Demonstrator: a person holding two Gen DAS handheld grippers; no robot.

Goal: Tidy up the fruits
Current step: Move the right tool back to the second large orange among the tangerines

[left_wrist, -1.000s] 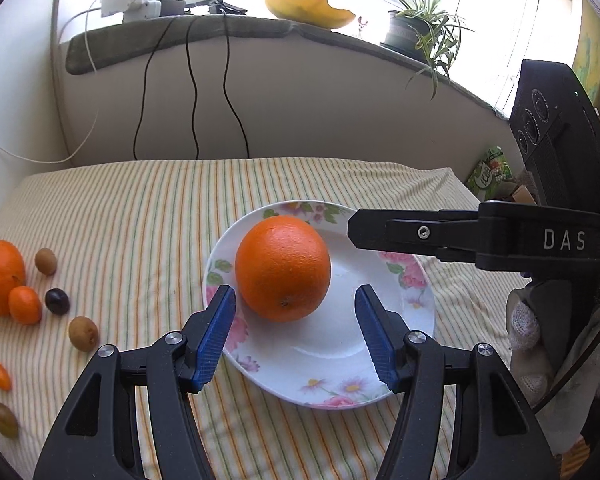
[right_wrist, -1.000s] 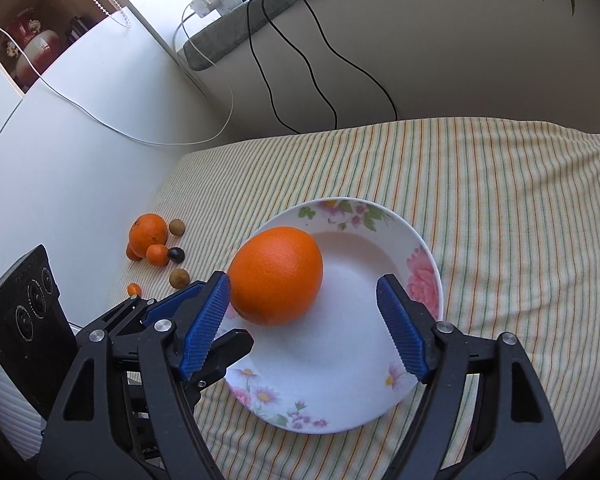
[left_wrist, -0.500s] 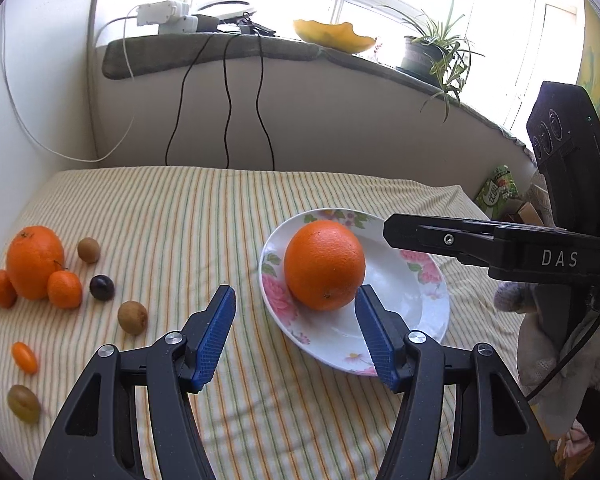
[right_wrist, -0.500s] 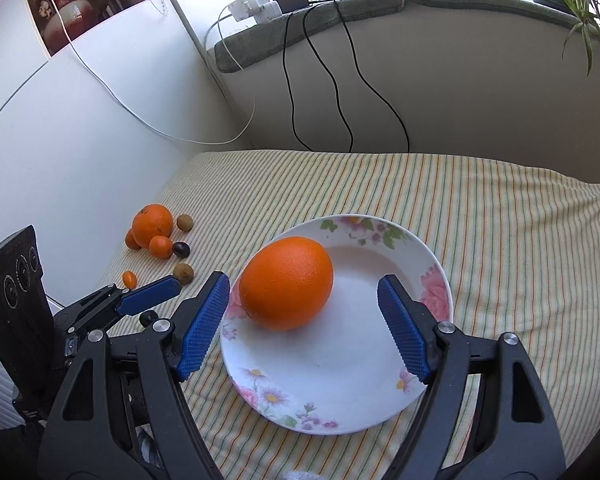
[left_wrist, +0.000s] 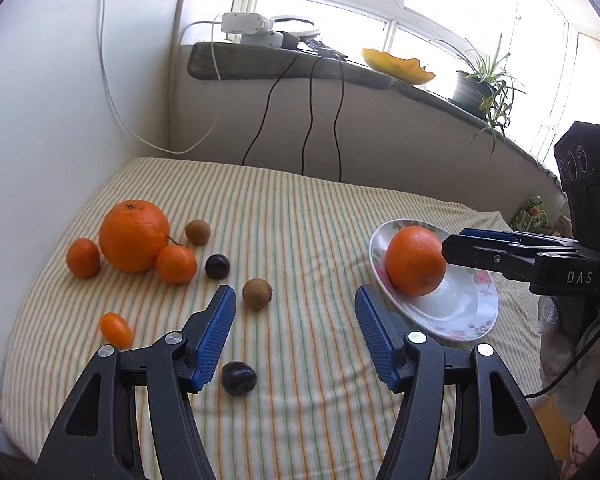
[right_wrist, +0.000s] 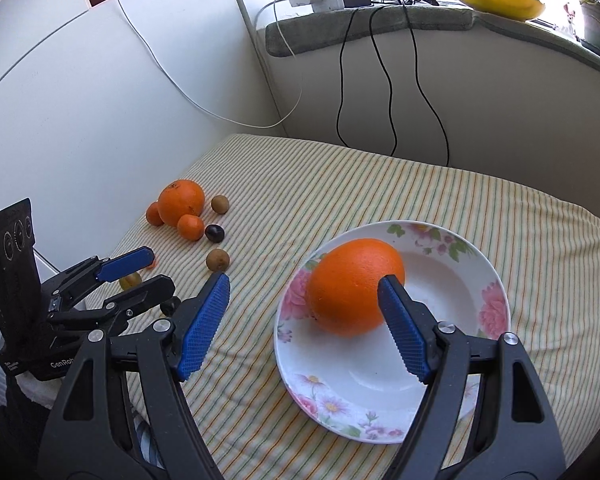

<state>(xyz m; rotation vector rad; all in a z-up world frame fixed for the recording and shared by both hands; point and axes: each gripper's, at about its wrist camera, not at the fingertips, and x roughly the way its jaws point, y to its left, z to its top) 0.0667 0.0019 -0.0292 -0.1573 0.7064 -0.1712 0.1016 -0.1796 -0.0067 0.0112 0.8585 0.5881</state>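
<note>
Left wrist view: the left tool (left_wrist: 296, 322) hovers over the striped cloth (left_wrist: 300, 216) with its blue pads moderately apart and nothing between them. Just ahead of it lies a kiwi (left_wrist: 257, 293), and a dark plum (left_wrist: 239, 378) sits low between the fingers. Off to the left, a big orange (left_wrist: 134, 235) huddles with two tangerines, another kiwi, a second plum and a small oval orange fruit. Right wrist view: the right tool (right_wrist: 304, 324) spreads wide, holding nothing. Its right pad stands in front of the orange (right_wrist: 354, 286) resting on the left side of the floral plate (right_wrist: 480, 280); whether it touches, I can't tell.
</note>
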